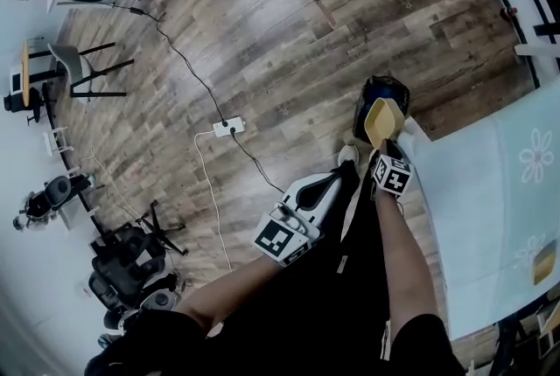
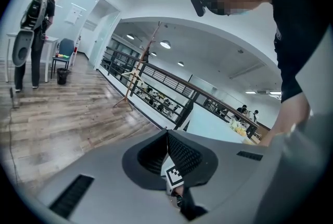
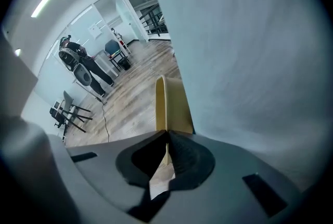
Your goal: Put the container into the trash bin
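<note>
While the pale yellow, thin-walled container (image 1: 383, 121) is held just above the dark, round trash bin (image 1: 374, 94), its rim is pinched between the clenched fingers (image 3: 177, 152) of the right gripper (image 1: 386, 147). The grip is taken on one edge, so the body of the container hangs out beyond the fingers. The gripper is pointed steeply down, apparently so that the container can be dropped straight into the bin's mouth. The bin is seen on the wooden plank floor (image 1: 262, 33), just beside the near left corner of the pale blue, cloth-covered surface (image 1: 490, 191). This explains why the right arm is stretched out past the person's legs. The left gripper (image 2: 167, 137) is carried lower and to the left, well apart from the bin, with its fingers pressed together on nothing. It appears to be kept out of the way, having no part in this step. The task is judged to be close to its end, with only the release left to be made.
</note>
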`<action>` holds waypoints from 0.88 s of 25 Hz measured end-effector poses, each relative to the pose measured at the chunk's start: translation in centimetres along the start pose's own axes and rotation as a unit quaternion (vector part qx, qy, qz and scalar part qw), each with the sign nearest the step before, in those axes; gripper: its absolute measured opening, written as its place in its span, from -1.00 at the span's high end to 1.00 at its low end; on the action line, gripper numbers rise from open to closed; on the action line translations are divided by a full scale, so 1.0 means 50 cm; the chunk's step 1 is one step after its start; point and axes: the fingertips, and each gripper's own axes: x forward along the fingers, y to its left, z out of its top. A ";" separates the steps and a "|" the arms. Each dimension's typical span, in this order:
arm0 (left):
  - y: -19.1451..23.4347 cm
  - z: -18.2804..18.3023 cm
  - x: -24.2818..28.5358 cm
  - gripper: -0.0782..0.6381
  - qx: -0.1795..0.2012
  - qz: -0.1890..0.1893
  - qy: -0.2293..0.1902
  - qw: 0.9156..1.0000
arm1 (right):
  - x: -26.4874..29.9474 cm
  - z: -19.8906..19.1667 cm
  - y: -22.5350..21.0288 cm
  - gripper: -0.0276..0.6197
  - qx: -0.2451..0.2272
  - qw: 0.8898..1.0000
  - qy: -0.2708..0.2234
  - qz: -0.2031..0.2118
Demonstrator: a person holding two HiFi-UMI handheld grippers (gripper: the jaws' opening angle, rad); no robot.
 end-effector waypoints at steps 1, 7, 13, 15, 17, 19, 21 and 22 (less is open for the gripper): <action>0.003 -0.006 0.002 0.74 -0.002 0.001 0.002 1.000 | 0.012 -0.002 -0.004 0.79 0.003 1.000 -0.001 -0.001; 0.008 -0.060 0.012 0.74 -0.020 0.006 0.017 1.000 | 0.076 -0.014 -0.019 0.79 0.009 1.000 0.002 -0.003; 0.003 -0.094 0.008 0.74 -0.025 0.001 0.024 0.999 | 0.105 -0.031 -0.027 0.78 -0.003 1.000 0.002 -0.010; 0.002 -0.106 0.002 0.74 -0.028 -0.002 0.025 0.999 | 0.106 -0.043 -0.026 0.78 -0.006 1.000 0.009 -0.006; 0.000 -0.106 -0.001 0.74 -0.027 -0.005 0.024 0.999 | 0.100 -0.052 -0.028 0.78 -0.012 1.000 0.013 -0.010; -0.005 -0.103 -0.006 0.74 -0.025 -0.005 0.021 0.999 | 0.087 -0.055 -0.031 0.78 -0.020 1.000 0.014 -0.015; -0.009 -0.099 -0.012 0.74 -0.021 -0.003 0.015 1.000 | 0.075 -0.055 -0.035 0.78 -0.027 0.999 0.011 -0.017; -0.011 -0.097 -0.016 0.74 -0.019 -0.001 0.010 1.000 | 0.069 -0.056 -0.036 0.78 -0.029 0.999 0.010 -0.017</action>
